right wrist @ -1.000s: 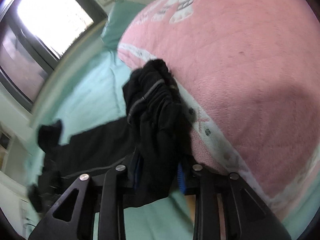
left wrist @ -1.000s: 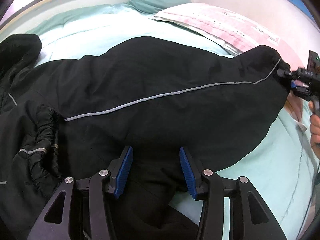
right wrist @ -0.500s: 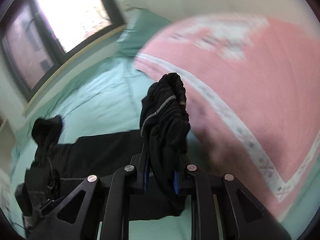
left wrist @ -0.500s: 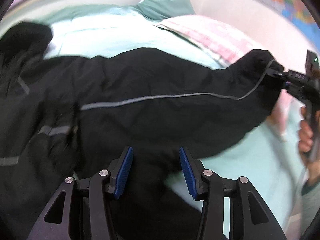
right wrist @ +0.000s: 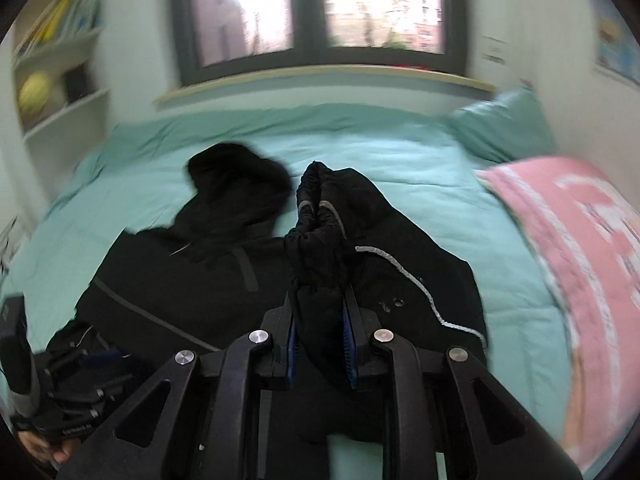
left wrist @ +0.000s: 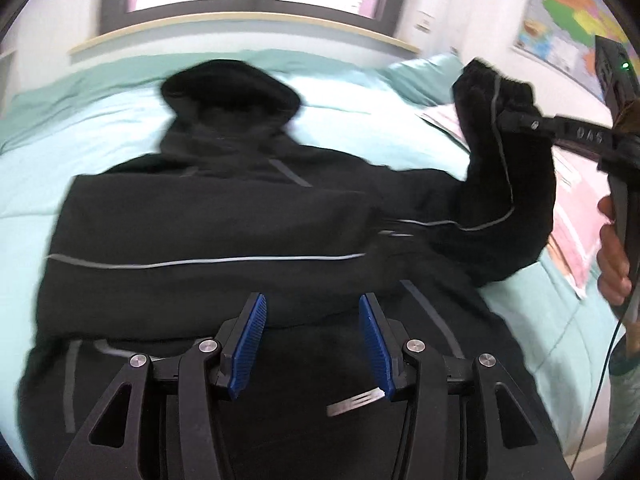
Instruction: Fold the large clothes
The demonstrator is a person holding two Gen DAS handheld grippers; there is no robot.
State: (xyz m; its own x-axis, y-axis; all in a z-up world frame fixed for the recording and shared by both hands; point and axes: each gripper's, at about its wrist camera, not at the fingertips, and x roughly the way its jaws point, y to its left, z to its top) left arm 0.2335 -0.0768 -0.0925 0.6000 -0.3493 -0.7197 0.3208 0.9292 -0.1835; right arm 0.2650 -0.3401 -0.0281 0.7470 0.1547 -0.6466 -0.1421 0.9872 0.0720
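Black jacket (left wrist: 208, 224) spread on the teal bed (left wrist: 80, 132), sleeve cuff (left wrist: 486, 92) lifted.

Left wrist view: left gripper (left wrist: 312, 328) hovers spread apart over the hem. Right wrist view: right gripper (right wrist: 320, 340) is clamped on the cuff (right wrist: 318, 216), hood (right wrist: 236, 172) probably lying flat beyond, though blurred.

The jacket (left wrist: 208, 240) lies spread on the bed (right wrist: 400, 168), its hood (right wrist: 236, 176) toward the window (right wrist: 320, 12). To its right lie a blanket (right wrist: 580, 240) and, behind that, a pillow (right wrist: 504, 124). Shelves (right wrist: 56, 80) stand left of the bed.
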